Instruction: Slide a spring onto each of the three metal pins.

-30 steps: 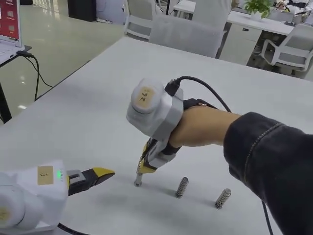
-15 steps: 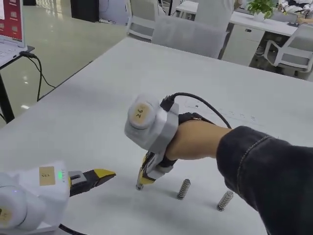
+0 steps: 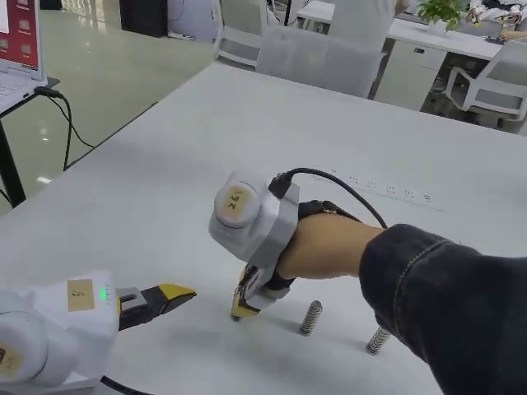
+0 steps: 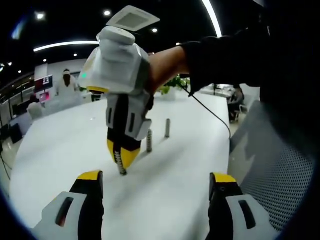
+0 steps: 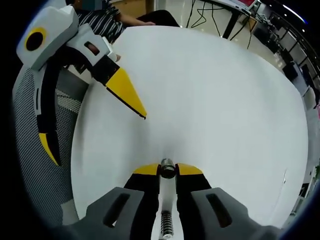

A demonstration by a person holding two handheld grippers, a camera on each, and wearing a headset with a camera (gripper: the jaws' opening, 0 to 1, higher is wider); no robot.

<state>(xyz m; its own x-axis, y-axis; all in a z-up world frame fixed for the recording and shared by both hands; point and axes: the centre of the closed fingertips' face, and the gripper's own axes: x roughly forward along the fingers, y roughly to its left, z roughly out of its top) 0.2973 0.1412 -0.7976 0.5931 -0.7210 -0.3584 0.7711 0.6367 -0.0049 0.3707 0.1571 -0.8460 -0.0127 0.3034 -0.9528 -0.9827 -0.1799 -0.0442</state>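
Right claw lowered, third spring gripped, two springs standing

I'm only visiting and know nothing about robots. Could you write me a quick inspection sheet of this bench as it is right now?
Surface: white table, bare around the work.
Job's things: near spring and far spring stand upright; held spring is upright at the table.
Clutter: nothing seen.
Grippers: right gripper points down, shut on the held spring; left gripper open, holding nothing, off to one side.
Cables: black cable loops off the right gripper.
Surroundings: office chair, potted plant.
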